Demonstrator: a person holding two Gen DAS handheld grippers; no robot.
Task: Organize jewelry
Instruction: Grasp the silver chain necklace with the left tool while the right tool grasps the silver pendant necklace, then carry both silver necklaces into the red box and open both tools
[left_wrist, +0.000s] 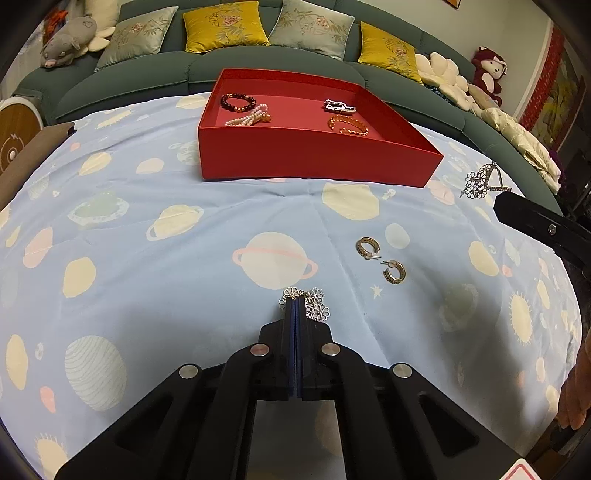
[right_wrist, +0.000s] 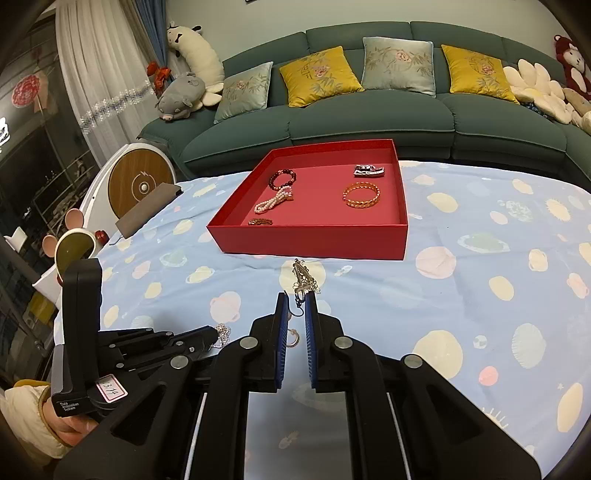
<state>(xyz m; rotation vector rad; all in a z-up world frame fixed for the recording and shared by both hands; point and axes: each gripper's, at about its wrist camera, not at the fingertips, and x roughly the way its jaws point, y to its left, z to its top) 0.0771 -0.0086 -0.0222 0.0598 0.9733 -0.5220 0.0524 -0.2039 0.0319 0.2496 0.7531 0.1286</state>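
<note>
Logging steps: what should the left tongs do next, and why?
Probably lift and carry forward to the box: the left tongs are shut on a flower earring down at the cloth, and the box already holds bracelets.

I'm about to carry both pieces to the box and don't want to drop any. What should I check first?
1. Left gripper clamped on the flower earring: ok.
2. Right gripper clamped on the drop earring: not ok, jaws apart around its hook.
3. Bare floor in the red box: ok.
4. Flower earring lifted off the cloth: cannot tell.
5. Hoop earrings stowed: not ok, on the cloth.
</note>
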